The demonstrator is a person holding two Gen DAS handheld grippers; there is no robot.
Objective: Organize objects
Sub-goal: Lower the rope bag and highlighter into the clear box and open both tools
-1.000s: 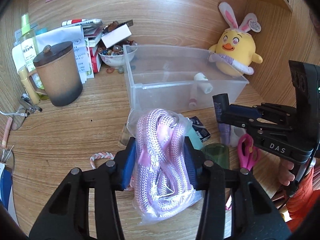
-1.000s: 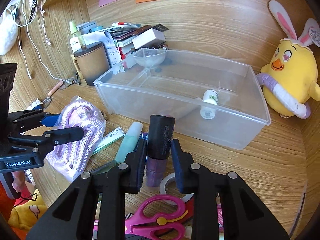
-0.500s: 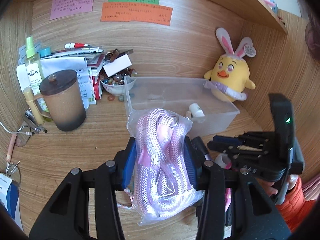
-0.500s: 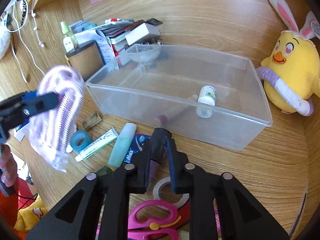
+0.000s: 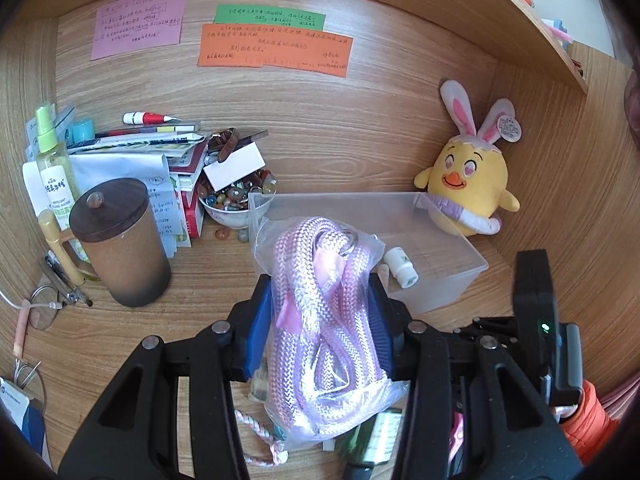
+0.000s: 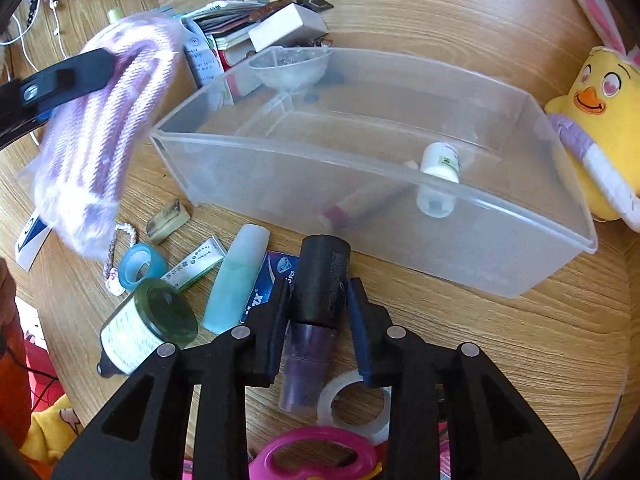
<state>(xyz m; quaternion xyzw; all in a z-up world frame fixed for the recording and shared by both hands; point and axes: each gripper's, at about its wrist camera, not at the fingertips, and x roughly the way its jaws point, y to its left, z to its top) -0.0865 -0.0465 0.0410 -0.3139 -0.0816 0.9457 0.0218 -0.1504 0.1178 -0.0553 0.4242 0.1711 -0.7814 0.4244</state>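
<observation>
A clear bag of pink rope [image 5: 320,320] hangs between the blue pads of my left gripper [image 5: 320,300], which is shut on it and holds it in the air in front of the clear plastic bin [image 5: 440,284]. The right wrist view shows that bag [image 6: 100,128] raised left of the bin [image 6: 400,224]. A small white bottle [image 6: 440,160] and a pink-capped tube [image 6: 360,204] lie inside the bin. My right gripper [image 6: 318,288] is low over the desk. Its jaws are opening, with a black-capped purple bottle [image 6: 320,264] loose between them.
A yellow plush chick [image 5: 468,188] sits right of the bin. A brown lidded mug [image 5: 120,248], a bead bowl [image 5: 234,208] and stacked papers stand at the left. A green jar [image 6: 148,328], teal tube [image 6: 236,280], tape rings and pink scissors [image 6: 320,452] litter the desk before the bin.
The left gripper has lifted the rope bag off the desk to bin height. The purple bottle has tipped from upright to lying along the right gripper's fingers, whose jaws stand a little wider.
</observation>
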